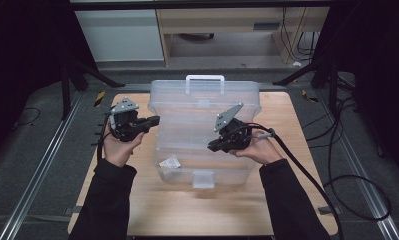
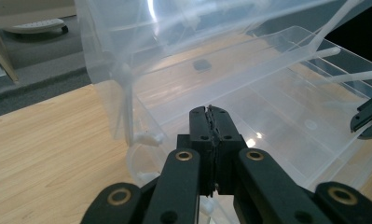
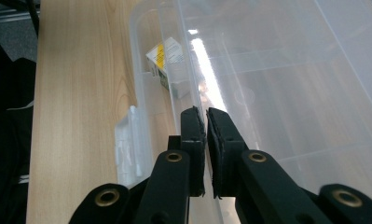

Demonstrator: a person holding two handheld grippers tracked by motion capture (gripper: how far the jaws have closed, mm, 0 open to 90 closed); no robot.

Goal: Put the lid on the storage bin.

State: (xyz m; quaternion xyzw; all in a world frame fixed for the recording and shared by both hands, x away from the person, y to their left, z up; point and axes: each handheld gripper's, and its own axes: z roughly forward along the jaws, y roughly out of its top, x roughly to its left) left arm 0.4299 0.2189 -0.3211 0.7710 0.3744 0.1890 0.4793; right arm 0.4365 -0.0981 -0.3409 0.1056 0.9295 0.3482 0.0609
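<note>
Clear plastic box (image 1: 204,130) sits in the middle of the wooden desk (image 1: 137,200), white handle (image 1: 205,79) at the far edge, latch tab (image 1: 203,178) on the near side. In the high view the left gripper (image 1: 154,120) is just beside the box's left wall, held in the person's left hand (image 1: 119,147); in the left gripper view its fingers (image 2: 207,130) are pressed flat together with nothing between them, right at the box's corner. Right gripper (image 1: 212,146) hangs over the right part of the box, held in the right hand (image 1: 259,150). In the right gripper view its fingers (image 3: 193,135) are nearly together, with the edge of a thin clear panel (image 3: 207,79) running into the slim gap between them; looks pinched, contact not fully clear. White label with a yellow patch (image 3: 167,56) lies inside the box near its front left corner, also seen in the high view (image 1: 170,163). Black cable (image 1: 307,170) trails from the right gripper off the desk's right side.
</note>
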